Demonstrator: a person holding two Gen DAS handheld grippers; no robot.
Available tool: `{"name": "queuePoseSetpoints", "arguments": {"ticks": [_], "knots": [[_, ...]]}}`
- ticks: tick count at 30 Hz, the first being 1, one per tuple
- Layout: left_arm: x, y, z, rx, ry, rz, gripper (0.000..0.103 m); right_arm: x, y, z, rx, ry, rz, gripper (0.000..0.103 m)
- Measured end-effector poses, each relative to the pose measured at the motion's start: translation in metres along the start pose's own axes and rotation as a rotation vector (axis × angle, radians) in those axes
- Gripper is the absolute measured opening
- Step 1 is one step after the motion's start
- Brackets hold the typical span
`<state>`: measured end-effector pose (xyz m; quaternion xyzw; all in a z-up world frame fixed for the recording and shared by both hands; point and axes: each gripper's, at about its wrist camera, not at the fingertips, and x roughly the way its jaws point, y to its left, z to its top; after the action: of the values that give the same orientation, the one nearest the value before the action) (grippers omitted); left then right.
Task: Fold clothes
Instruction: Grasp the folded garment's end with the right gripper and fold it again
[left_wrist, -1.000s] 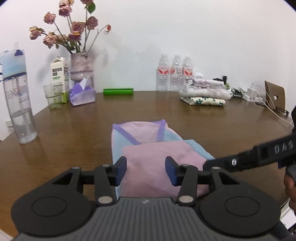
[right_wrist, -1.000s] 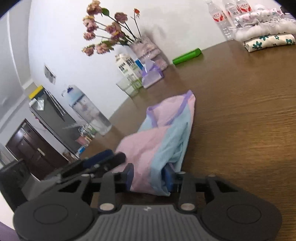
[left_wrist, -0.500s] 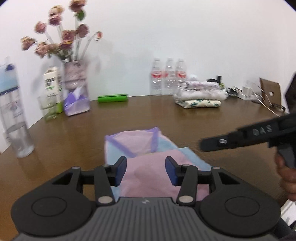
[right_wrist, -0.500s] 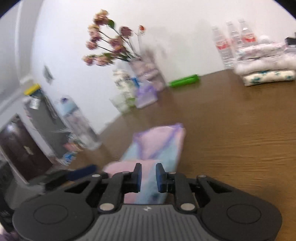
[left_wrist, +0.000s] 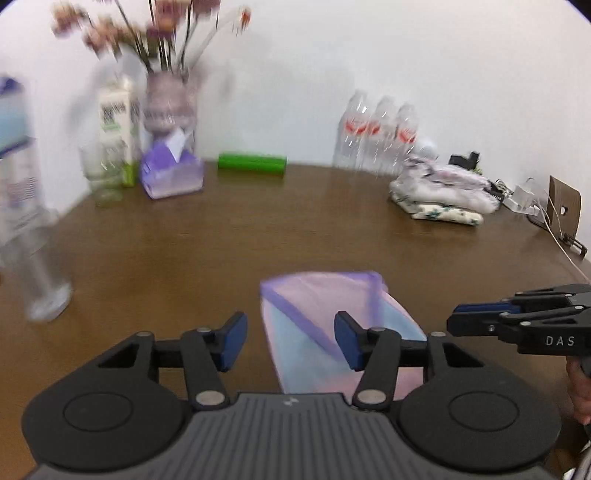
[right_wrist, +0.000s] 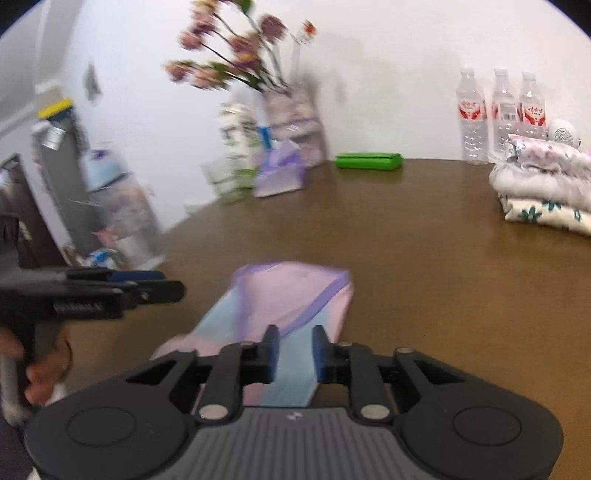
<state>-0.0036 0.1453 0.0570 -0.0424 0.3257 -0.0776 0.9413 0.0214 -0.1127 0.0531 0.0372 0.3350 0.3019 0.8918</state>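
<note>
A folded pink and light-blue garment (left_wrist: 317, 295) with purple trim lies flat on the brown table (left_wrist: 258, 236). My left gripper (left_wrist: 291, 339) hovers over its near left part. Its jaws are opening and the blue pads press on nothing. In the right wrist view the same garment (right_wrist: 291, 291) shows beneath my right gripper (right_wrist: 295, 343). That one's jaws are opening too, with a narrow gap and no cloth pinched. The right gripper (left_wrist: 480, 321) also appears at the right of the left wrist view, and the left gripper (right_wrist: 147, 284) at the left of the right wrist view, each in a hand.
A stack of folded clothes (right_wrist: 546, 188) sits at the back right beside three water bottles (right_wrist: 498, 110). A green box (left_wrist: 252, 165), tissue pack (left_wrist: 171, 173), flower vase (left_wrist: 170, 110) and carton line the back. A tall bottle (left_wrist: 22, 221) stands left; cables (left_wrist: 528, 199) lie far right.
The right gripper let go of the garment's near edge, narrowed, then widened again. Both grippers rose and drew back; the left one shifted left, so the garment now sits to its right.
</note>
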Motion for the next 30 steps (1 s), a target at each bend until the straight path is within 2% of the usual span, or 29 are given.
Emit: {"name": "queuePoseSetpoints", "arguments": {"ticks": [1, 2, 6, 8, 9, 10, 11, 12, 13, 14, 17, 19, 20, 22, 24, 25, 26, 28, 30], "knots": [[0.02, 0.01, 0.014, -0.021, 0.046, -0.023, 0.048, 0.016, -0.008, 0.014, 0.009, 0.027, -0.008, 0.032], [0.04, 0.017, 0.025, -0.032, 0.087, -0.025, 0.038, 0.03, -0.013, 0.024, 0.014, 0.048, -0.014, 0.032], [0.081, 0.022, 0.04, -0.016, 0.14, 0.033, 0.037, 0.075, -0.026, 0.046, 0.012, 0.116, -0.049, 0.029], [0.091, 0.022, 0.037, -0.03, 0.157, 0.02, 0.037, 0.088, -0.027, 0.045, -0.004, 0.155, -0.058, 0.016], [0.093, 0.022, 0.036, -0.028, 0.157, 0.016, 0.036, 0.09, -0.028, 0.042, -0.006, 0.154, -0.049, 0.005], [0.094, 0.02, 0.034, -0.017, 0.146, 0.018, 0.028, 0.09, -0.03, 0.04, -0.005, 0.152, -0.039, 0.004], [0.094, 0.019, 0.033, -0.011, 0.144, 0.019, 0.01, 0.085, -0.03, 0.038, -0.007, 0.142, -0.029, 0.003], [0.09, 0.019, 0.032, -0.013, 0.138, 0.016, 0.003, 0.075, -0.026, 0.036, -0.023, 0.124, -0.018, 0.003], [0.087, 0.018, 0.031, -0.015, 0.133, 0.014, 0.002, 0.065, -0.023, 0.035, -0.039, 0.107, -0.008, 0.003], [0.081, 0.017, 0.03, -0.015, 0.122, 0.009, 0.002, 0.055, -0.019, 0.034, -0.054, 0.089, 0.003, 0.003], [0.031, 0.006, 0.019, 0.0, 0.016, -0.035, 0.002, 0.022, -0.006, 0.027, -0.112, 0.032, 0.036, 0.003], [-0.01, -0.005, -0.008, 0.014, -0.051, -0.029, 0.002, -0.018, 0.01, 0.007, -0.194, 0.002, 0.072, 0.003], [-0.028, -0.01, -0.025, 0.02, -0.069, -0.017, 0.002, -0.034, 0.016, -0.008, -0.223, 0.019, 0.1, 0.003], [-0.057, -0.013, -0.068, -0.002, -0.056, -0.016, 0.003, -0.062, 0.026, -0.036, -0.271, 0.046, 0.148, 0.006], [-0.079, -0.015, -0.104, -0.039, -0.012, -0.088, 0.008, -0.078, 0.03, -0.056, -0.286, 0.048, 0.169, 0.009], [-0.089, -0.014, -0.119, -0.057, 0.008, -0.124, 0.016, -0.087, 0.033, -0.067, -0.294, 0.049, 0.179, 0.014], [-0.098, -0.01, -0.125, -0.077, 0.004, -0.156, 0.028, -0.095, 0.035, -0.077, -0.302, 0.051, 0.189, 0.018], [-0.114, -0.001, -0.136, -0.119, -0.007, -0.21, 0.044, -0.108, 0.038, -0.092, -0.306, 0.04, 0.208, 0.034], [-0.119, 0.004, -0.127, -0.16, -0.071, -0.153, 0.045, -0.105, 0.036, -0.086, -0.231, -0.017, 0.178, 0.042]]}}
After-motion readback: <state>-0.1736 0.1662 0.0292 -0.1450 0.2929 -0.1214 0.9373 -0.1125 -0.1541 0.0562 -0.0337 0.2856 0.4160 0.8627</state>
